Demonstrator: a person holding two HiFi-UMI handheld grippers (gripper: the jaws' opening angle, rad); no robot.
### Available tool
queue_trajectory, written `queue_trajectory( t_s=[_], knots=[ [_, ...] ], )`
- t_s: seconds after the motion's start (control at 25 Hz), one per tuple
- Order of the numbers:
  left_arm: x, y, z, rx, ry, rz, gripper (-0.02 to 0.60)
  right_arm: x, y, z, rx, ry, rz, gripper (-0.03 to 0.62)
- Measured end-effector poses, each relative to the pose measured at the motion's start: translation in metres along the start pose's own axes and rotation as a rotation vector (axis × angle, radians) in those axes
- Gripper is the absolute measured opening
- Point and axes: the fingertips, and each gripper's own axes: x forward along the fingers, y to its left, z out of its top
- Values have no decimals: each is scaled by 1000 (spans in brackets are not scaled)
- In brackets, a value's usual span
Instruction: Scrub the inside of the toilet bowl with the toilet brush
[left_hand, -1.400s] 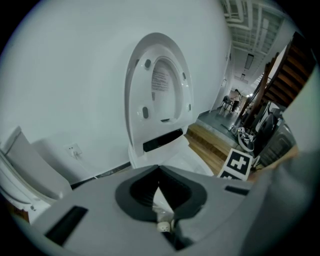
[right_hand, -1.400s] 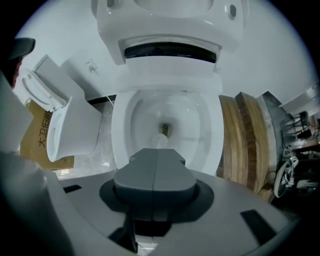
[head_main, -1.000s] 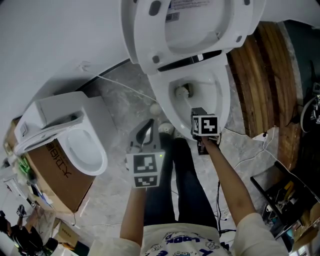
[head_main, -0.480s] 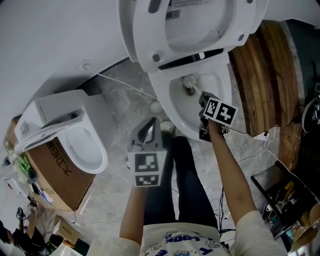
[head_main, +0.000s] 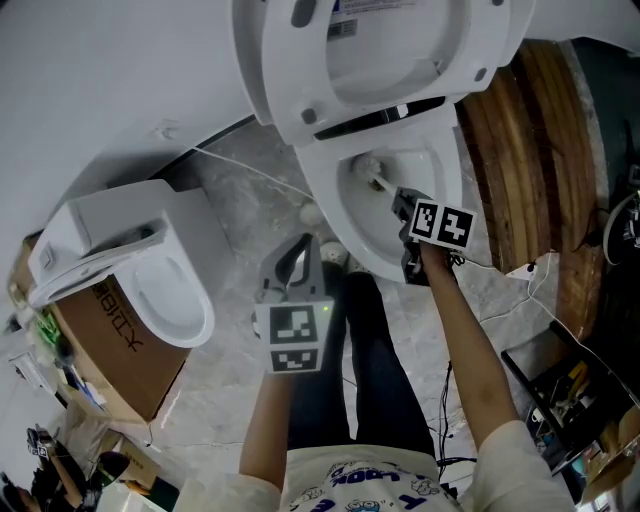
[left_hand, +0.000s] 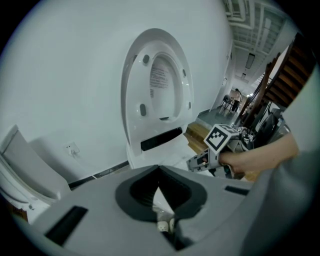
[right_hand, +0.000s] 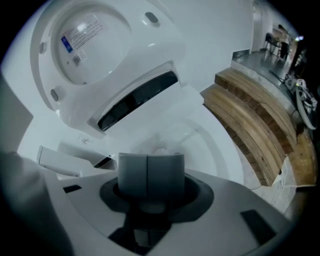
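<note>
Marble floor, toilet bowl open: scrubbing looks under way.
Right gripper has its jaws clamped on the toilet brush, handle pointing ahead toward the bowl's back wall; left gripper, jaws together and empty, hangs outside.

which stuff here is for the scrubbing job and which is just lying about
Job: toilet bowl, toilet brush, right hand-held gripper shut on it.
Lying about: spare toilet, cardboard box, wooden steps, idle left hand-held gripper.
</note>
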Motion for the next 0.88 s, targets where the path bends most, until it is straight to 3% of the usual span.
queue_trajectory(
  t_s=[0.16, 0.6, 0.88],
  knots=[
    [1, -3, 1, 4, -2, -6, 2, 1, 1, -16, -130, 94, 33, 169],
    [-1, -1, -1, 2, 1, -6, 2, -21, -40, -62, -356, 375, 86, 169],
    [-4, 4, -2, 1, 0, 3, 2, -44, -78, -63, -741, 529, -30, 169]
  ],
)
